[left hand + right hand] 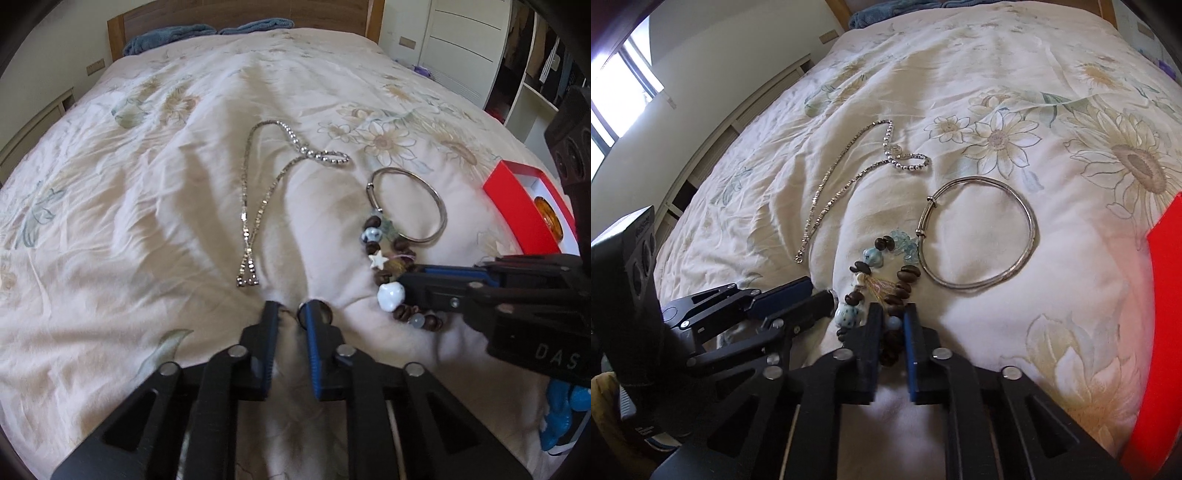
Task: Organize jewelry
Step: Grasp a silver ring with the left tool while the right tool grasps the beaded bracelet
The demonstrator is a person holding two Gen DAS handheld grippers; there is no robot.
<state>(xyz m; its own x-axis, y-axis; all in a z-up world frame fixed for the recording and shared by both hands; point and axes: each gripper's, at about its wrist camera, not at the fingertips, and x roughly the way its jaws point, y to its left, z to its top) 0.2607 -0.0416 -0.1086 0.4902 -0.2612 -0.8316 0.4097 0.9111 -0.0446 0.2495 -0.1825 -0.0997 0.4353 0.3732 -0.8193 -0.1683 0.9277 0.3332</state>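
The right gripper [891, 323] had its fingers closed on the brown wooden bead bracelet [882, 280] lying on the floral bed quilt [960, 66]. The left gripper [291, 314] fingers stood slightly open, empty, beside it. The thin silver bangle [979, 236] touched the bracelet.

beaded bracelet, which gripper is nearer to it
Right. The right gripper has its fingers around the beaded bracelet's near beads; the left gripper rests beside it on the bedspread, apart.

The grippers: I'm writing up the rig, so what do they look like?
Both the left gripper and the right gripper are black linkage frames with silver pivot pins and blue-faced fingers. The right one's body bears white letters "DAS".
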